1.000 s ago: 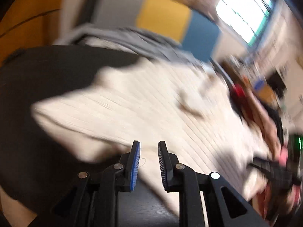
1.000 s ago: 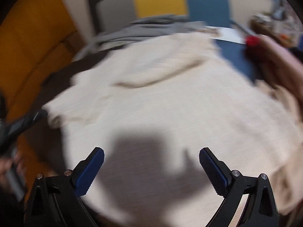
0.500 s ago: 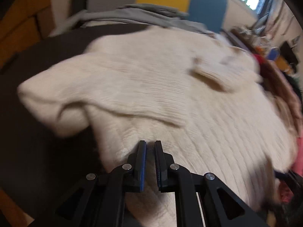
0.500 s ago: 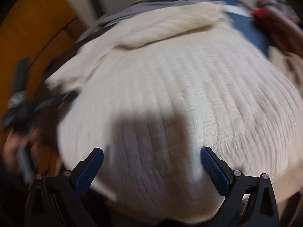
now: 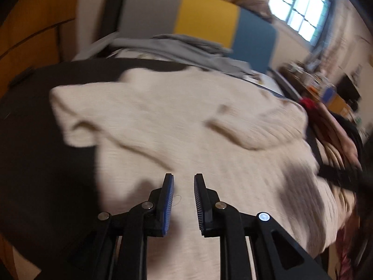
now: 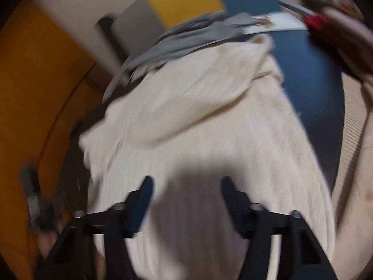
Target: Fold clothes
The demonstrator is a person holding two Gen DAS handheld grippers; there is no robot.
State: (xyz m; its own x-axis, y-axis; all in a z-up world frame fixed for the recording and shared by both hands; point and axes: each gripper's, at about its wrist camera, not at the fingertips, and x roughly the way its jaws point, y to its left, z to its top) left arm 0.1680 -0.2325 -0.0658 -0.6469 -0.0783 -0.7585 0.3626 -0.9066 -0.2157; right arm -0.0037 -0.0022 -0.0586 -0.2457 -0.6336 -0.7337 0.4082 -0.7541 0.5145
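A cream ribbed knit sweater lies spread over a dark surface, with one sleeve folded across its chest. It also fills the right wrist view. My left gripper hovers over the sweater's lower body, jaws a little apart with nothing between them. My right gripper is open over the sweater's lower part, jaws wide and empty. Both views are blurred by motion.
A grey garment lies crumpled beyond the sweater, before a grey, yellow and blue panel. Pink and red clothes lie at the right. An orange wooden wall stands at the left. A blue surface lies right of the sweater.
My left gripper has opened slightly and pulled back from the sweater's edge. My right gripper's jaws have narrowed and it has swung, so the sweater now runs away lengthwise.
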